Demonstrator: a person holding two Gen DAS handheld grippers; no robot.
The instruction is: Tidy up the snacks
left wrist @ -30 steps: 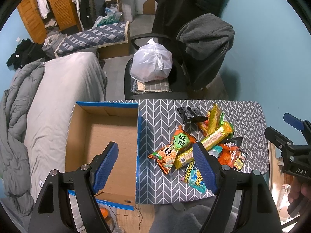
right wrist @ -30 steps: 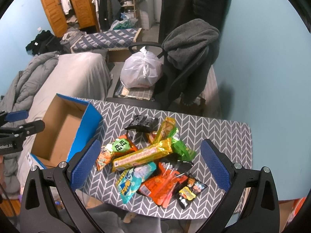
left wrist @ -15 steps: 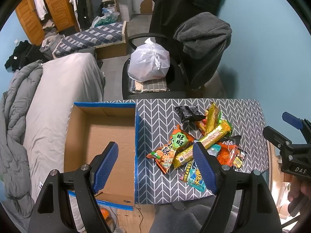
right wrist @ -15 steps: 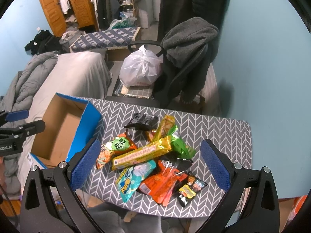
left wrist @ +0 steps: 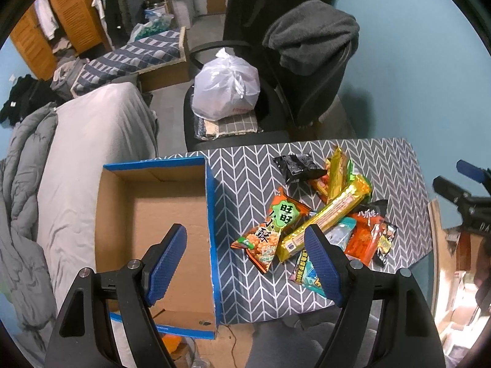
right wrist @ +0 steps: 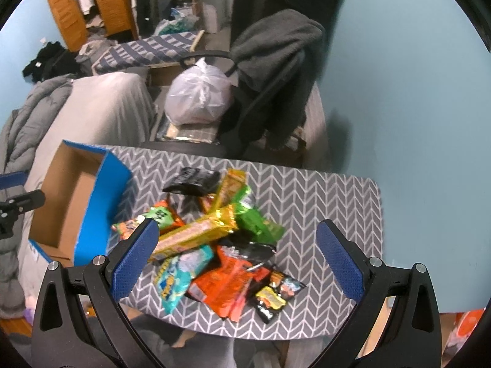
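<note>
Both my hand-held grippers have dropped closer to the surface (right wrist: pixel 322 190) since a sec ago. The snack pile (right wrist: pixel 221 239) looks bigger in both wrist views, and the right view has slid sideways w/ some blur. Nothing picked up yet, and the box (left wrist: pixel 159 214) has no snacks in it that I can see. So I'd say I'm only on approach for the first grab.

Left hand-held gripper (left wrist: pixel 245 263): jaws spread wide, nothing btwn them, hovering over the box's right wall and the surface beside it. Right hand-held gripper (right wrist: pixel 236 257): also spread, empty, framing the pile.

The pile sits mid-surface, just right of the box. The long yellow bar (left wrist: pixel 325 214) lies on top. In the left view its long axis runs diagonal, lower-left end near the box, upper-right end away. The orange-green bag (left wrist: pixel 270 230) lies roughly parallel, touching it.
</note>
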